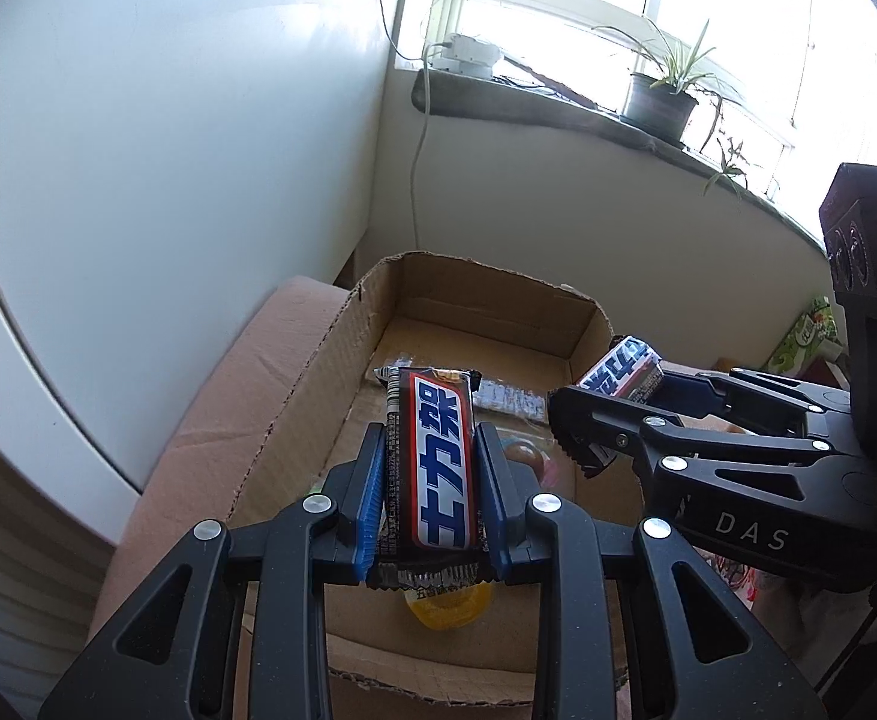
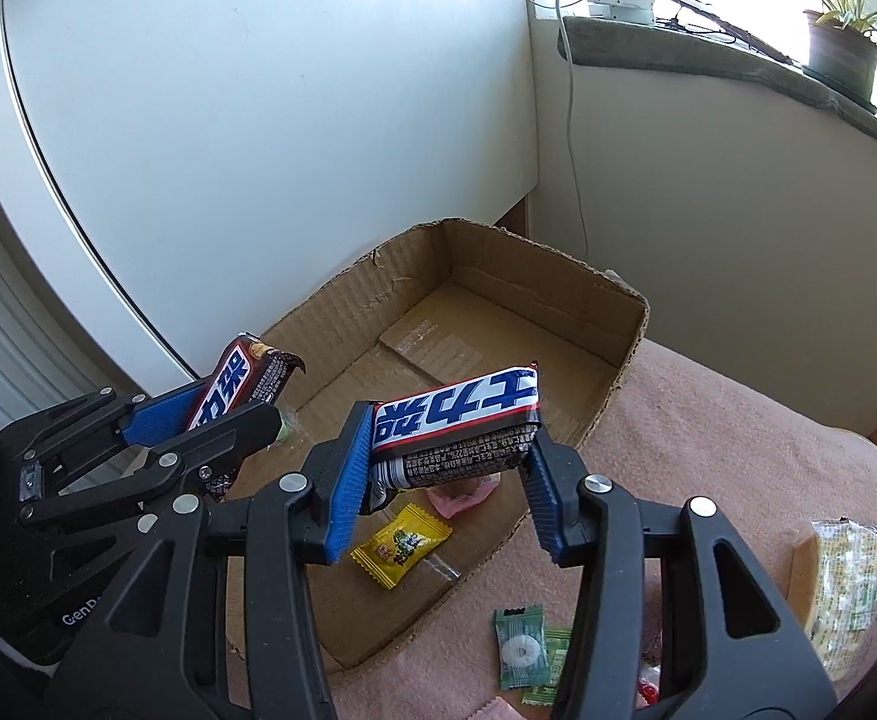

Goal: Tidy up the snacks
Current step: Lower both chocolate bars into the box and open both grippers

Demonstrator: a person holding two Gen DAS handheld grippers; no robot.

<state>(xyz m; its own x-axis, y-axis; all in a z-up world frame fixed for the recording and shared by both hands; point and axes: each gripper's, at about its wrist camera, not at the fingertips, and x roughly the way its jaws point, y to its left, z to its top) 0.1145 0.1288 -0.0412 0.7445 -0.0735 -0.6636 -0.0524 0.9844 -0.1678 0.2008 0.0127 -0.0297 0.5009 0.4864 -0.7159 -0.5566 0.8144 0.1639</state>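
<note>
Over cardboard box (image 1: 480, 294), left wrist view: left gripper (image 1: 429, 468) clamps chocolate bar (image 1: 432, 456) lengthwise between blue pads, bar above box's near half. Right gripper (image 1: 594, 414) at box's right wall, gripping second bar (image 1: 621, 369). Clear packet at far floor, contents unclear.

Right wrist view: right gripper (image 2: 444, 468) pinches second bar crosswise, over near right wall. Yellow candy (image 2: 399, 543) already in box; green candies (image 2: 522, 648), pale packet (image 2: 846, 576) left on pink cloth (image 2: 708, 438). Judged early-to-midway.
</note>
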